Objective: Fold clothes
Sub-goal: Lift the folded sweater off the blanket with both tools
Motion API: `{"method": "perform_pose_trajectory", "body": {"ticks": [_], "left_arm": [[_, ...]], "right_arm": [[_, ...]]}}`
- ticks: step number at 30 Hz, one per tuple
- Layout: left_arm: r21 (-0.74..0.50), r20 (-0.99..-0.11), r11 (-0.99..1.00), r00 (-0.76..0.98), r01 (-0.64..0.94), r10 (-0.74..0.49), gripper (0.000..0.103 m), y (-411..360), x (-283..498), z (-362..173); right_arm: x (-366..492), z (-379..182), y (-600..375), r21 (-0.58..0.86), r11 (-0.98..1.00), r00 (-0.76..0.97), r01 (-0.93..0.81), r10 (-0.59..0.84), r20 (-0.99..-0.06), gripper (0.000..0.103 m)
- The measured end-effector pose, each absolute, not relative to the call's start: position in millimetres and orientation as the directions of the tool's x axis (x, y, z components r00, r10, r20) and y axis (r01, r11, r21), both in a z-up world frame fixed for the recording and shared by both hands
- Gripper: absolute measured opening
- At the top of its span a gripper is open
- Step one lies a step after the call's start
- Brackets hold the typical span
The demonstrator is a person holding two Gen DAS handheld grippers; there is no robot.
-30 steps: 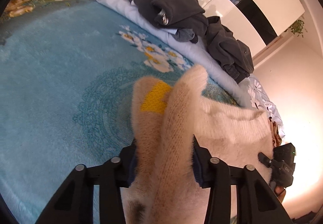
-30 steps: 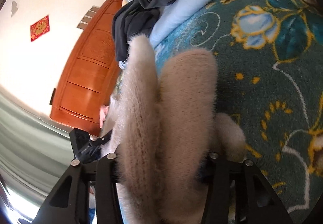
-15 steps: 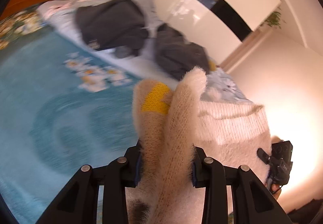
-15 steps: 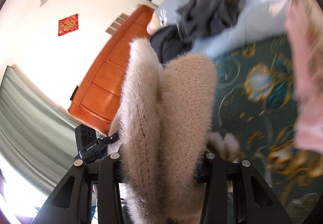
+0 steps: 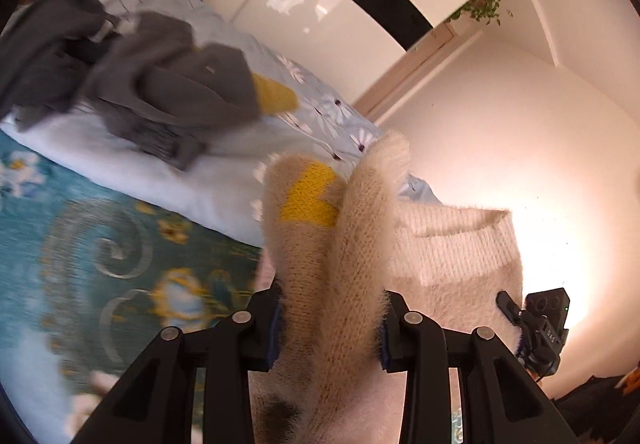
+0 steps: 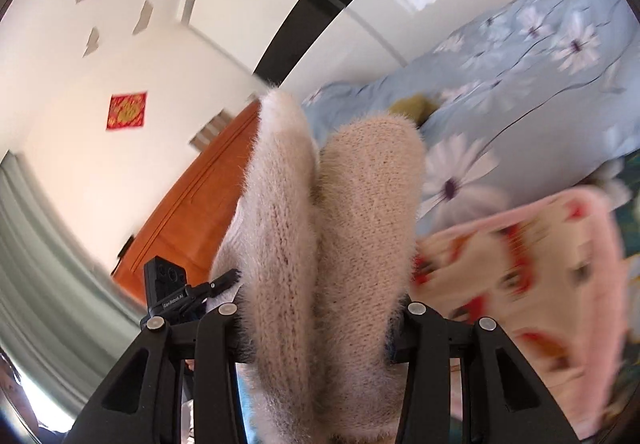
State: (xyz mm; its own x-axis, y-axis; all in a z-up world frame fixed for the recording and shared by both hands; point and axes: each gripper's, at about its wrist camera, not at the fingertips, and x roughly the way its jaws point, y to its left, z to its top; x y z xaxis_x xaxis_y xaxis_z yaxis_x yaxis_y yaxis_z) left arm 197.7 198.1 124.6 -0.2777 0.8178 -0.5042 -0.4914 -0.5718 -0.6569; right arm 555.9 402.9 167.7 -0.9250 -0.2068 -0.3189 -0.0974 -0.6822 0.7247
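A fuzzy cream knit sweater (image 5: 452,252) with a yellow patch is held up in the air between both grippers. My left gripper (image 5: 330,324) is shut on a bunched fold of it. My right gripper (image 6: 324,328) is shut on another bunched fold of the same sweater (image 6: 360,220). The right gripper's body shows at the far edge of the left wrist view (image 5: 540,328), and the left gripper's body shows in the right wrist view (image 6: 172,292). The sweater's lower part hangs out of sight below the fingers.
A bed with a teal patterned blanket (image 5: 100,244) lies below. A pale blue floral duvet (image 5: 168,180) carries a pile of dark grey clothes (image 5: 132,84). A pink patterned garment (image 6: 520,284) lies on the bed. An orange wooden headboard (image 6: 188,220) and white wardrobe doors (image 5: 320,16) stand behind.
Both grippers have lifted and tilted upward with the sweater. The views now show more wall and wardrobe and less of the bed. The pink garment has come into the right wrist view.
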Motion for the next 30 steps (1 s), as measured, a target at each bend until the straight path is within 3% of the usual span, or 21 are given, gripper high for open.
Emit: {"method": "perform_pose_trajectory", "body": {"ticks": [6, 12, 17, 19, 25, 30], "left_arm": [[-0.595, -0.536, -0.584, -0.269, -0.552, 0.8, 0.038, 252.5, 211.4, 123.1], [-0.452, -0.661, -0.687, -0.304, -0.569, 0.686, 0.039, 267.5, 221.7, 88.3], [-0.499, -0.656, -0.679, -0.277, -0.539, 0.702, 0.046, 253.5, 213.9, 61.7], [-0.466, -0.674, -0.695, -0.288, -0.548, 0.68, 0.049, 254.8, 213.0, 57.5], [-0.416, -0.73, -0.731, -0.282, -0.54, 0.623, 0.058, 252.2, 206.9, 49.3], [-0.479, -0.676, -0.712, -0.302, -0.513, 0.672, 0.06, 230.5, 210.7, 70.4]], "right_arm": [[584.2, 134.5, 437.9, 0.756, -0.631, -0.929, -0.173, -0.15, -0.337, 0.044], [608.5, 95.0, 467.7, 0.787, -0.567, -0.926, -0.243, -0.106, -0.362, 0.044], [628.7, 58.9, 489.3, 0.827, -0.491, -0.931, -0.274, -0.082, -0.357, 0.044], [634.1, 49.1, 491.7, 0.858, -0.453, -0.944, -0.244, -0.093, -0.318, 0.045], [625.6, 46.9, 486.9, 0.842, -0.464, -0.929, -0.275, -0.097, -0.357, 0.048], [630.4, 43.8, 483.5, 0.834, -0.462, -0.917, -0.302, -0.098, -0.386, 0.051]]}}
